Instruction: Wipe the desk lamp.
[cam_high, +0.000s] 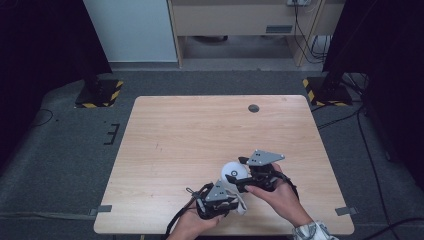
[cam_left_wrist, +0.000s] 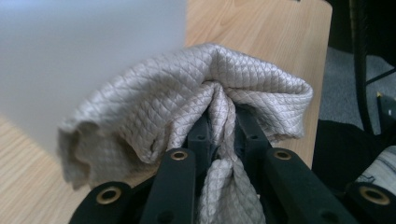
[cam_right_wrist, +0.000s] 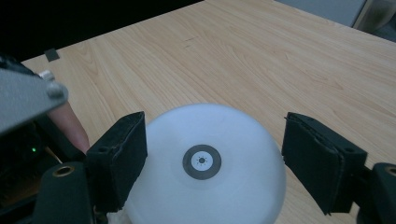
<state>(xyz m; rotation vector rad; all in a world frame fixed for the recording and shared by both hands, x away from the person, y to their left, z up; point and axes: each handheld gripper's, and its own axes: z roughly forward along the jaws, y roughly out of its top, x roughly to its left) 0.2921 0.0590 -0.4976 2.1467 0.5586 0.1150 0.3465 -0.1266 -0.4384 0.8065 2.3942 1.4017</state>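
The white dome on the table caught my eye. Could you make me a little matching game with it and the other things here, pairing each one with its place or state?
Things:
1. white dome
2. quilted cloth
3. left gripper
4. right gripper

States:
A. jaws stand wide, one on each side of the dome
B. bunched up and pinched between two black jaws
C. round, with a small grey ring on top
D. jaws clamped together on fabric

Pairs: 1-C, 2-B, 3-D, 4-A
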